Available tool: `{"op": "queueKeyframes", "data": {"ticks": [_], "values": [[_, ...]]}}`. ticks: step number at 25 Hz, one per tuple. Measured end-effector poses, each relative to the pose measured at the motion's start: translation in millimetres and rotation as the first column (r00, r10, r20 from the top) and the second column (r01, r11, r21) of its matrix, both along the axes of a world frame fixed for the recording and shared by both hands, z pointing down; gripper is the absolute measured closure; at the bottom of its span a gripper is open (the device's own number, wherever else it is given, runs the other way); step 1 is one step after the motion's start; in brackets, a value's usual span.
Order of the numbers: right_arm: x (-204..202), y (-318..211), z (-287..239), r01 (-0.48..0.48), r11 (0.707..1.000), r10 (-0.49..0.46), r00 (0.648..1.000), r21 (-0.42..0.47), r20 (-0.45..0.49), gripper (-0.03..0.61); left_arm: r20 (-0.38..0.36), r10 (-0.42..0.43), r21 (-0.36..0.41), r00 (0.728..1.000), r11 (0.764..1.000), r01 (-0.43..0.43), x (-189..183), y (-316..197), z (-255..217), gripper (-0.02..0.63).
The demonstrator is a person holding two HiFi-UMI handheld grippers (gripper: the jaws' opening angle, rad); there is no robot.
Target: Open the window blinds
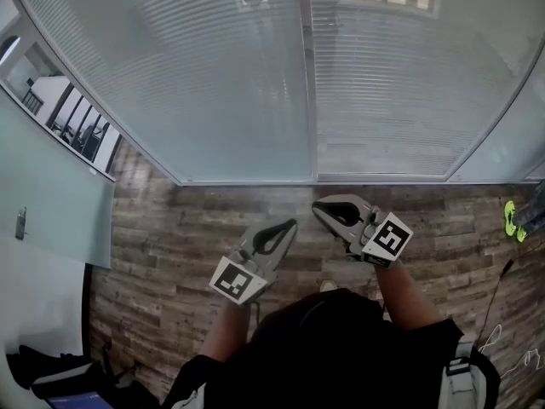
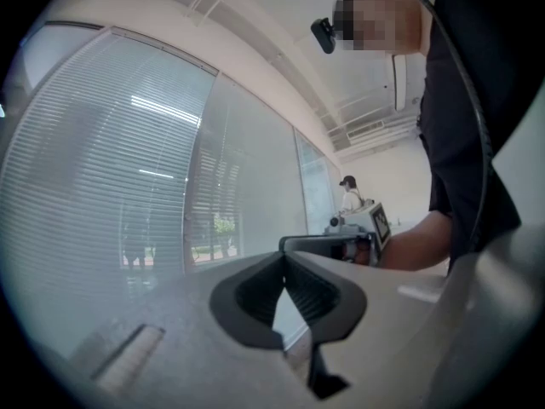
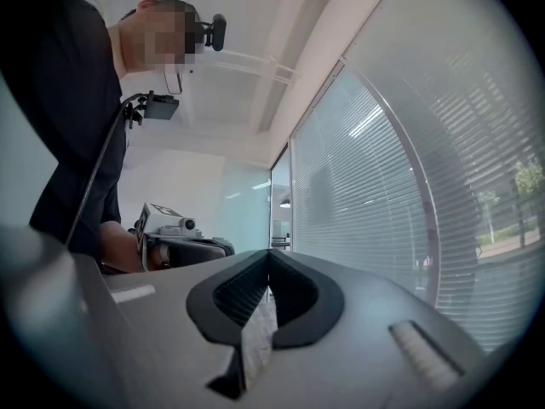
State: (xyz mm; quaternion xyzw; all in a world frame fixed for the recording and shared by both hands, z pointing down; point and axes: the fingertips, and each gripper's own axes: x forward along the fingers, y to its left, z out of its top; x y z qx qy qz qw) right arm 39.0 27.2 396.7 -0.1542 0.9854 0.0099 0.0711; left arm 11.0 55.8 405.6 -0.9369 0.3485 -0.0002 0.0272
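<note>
The left tongs (image 1: 289, 225) and right tongs (image 1: 318, 209) are pinched together, empty; blinds (image 1: 213, 83) hang lowered ahead.

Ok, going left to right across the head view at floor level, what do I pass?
frosted glass panel → left gripper → right gripper → bright green shoe at the right edge.
</note>
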Motion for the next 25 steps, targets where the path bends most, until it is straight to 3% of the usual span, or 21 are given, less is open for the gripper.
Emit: {"op": "queueKeyframes", "data": {"ticks": [25], "values": [[72.8,-45.4,0.8,0.004,1.0,-0.004,1.0,0.016,0.013,0.574,0.0,-0.028,0.031,1.0,0.999,0.028,69.5,-52.7,0.0,0.609]]}}
